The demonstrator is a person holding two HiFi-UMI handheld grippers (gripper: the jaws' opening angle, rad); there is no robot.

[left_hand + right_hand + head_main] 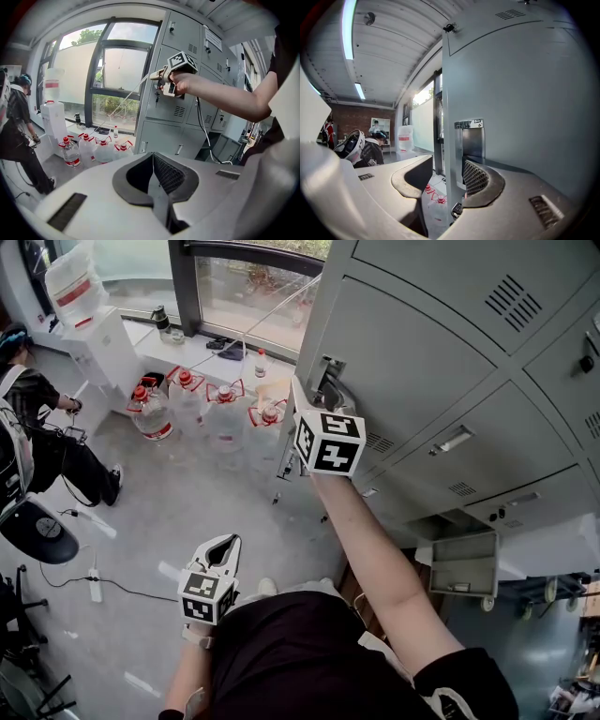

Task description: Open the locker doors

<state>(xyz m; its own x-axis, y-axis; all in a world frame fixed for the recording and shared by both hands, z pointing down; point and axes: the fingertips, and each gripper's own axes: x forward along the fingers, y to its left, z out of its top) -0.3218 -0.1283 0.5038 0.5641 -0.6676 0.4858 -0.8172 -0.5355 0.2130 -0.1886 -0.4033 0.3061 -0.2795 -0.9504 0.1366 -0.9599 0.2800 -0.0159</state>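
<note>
Setting: a bank of grey lockers (487, 381) was seen from above, beside a window (253, 296); the floor was grey
Right gripper (323, 392): it was held up at arm's length against the leftmost upper locker door (403, 362); it was pointed almost level
Right jaws: they were spread apart, nothing being clamped; the left edge of the door (448, 140) was stood between them; the right pad (474, 177) was placed just below the recessed metal handle (472, 140); the left pad was kept apart from the edge
Keys (457, 209): they were hung just beneath the handle, low between the jaws
Door state: whether it was ajar could not be told; one low door (464, 563) at the right was stood open
Left gripper (225, 545): it was held low, well apart from the lockers, and tilted downward
Left jaws: they were closed together; nothing was held
Nearby: water bottles (225, 413) with red caps were grouped on the floor by the window; a second person (47, 446) was seated at the left
</note>
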